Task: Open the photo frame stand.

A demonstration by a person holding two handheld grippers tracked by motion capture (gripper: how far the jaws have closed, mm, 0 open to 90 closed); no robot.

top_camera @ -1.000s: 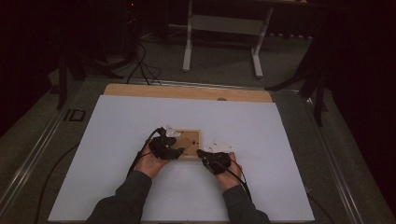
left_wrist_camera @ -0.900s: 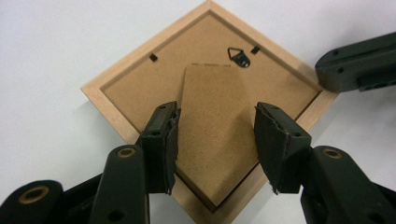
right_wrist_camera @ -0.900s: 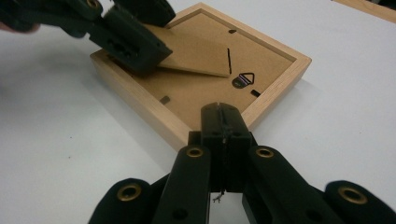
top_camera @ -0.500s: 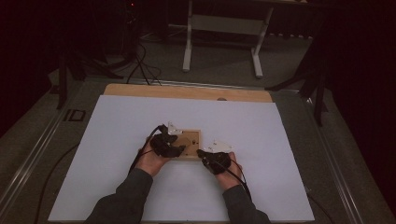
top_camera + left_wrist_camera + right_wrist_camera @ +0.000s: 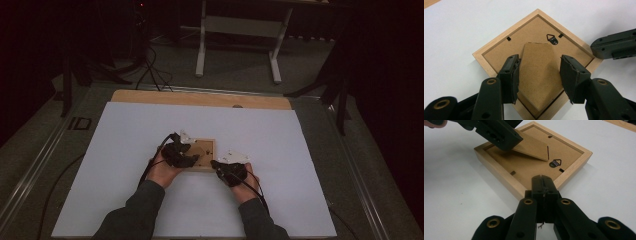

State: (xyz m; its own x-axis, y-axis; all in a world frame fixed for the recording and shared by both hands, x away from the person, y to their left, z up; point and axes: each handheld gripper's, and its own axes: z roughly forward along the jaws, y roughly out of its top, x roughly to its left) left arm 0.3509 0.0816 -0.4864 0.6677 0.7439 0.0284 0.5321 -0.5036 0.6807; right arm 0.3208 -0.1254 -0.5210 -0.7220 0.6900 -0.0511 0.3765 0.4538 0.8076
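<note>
So here's where we are: the picture frame [image 5: 201, 154] is lying face down in the middle of the white desk [image 5: 300, 150], backing board up, with the little hanging hook [image 5: 555, 163] showing.

Our left tongs [image 5: 539, 75] are spread apart around the fold-out stand [image 5: 537, 75], one jaw on each side of it. The left gripper view doesn't settle whether the pads are actually pressing on its edges. In the right gripper view the stand is tilted up off the backing, hinged end near the hook and free end under the left tongs.

Our right tongs [image 5: 544, 185] are fully closed with nothing between them, tip right at the near rim of the frame, maybe pressing it down.

The bit that matters, we reckon: the stand's long axis runs straight away from the left tongs toward the hook, so the left hand is the one placed to swing it, while the right just steadies the frame.
</note>
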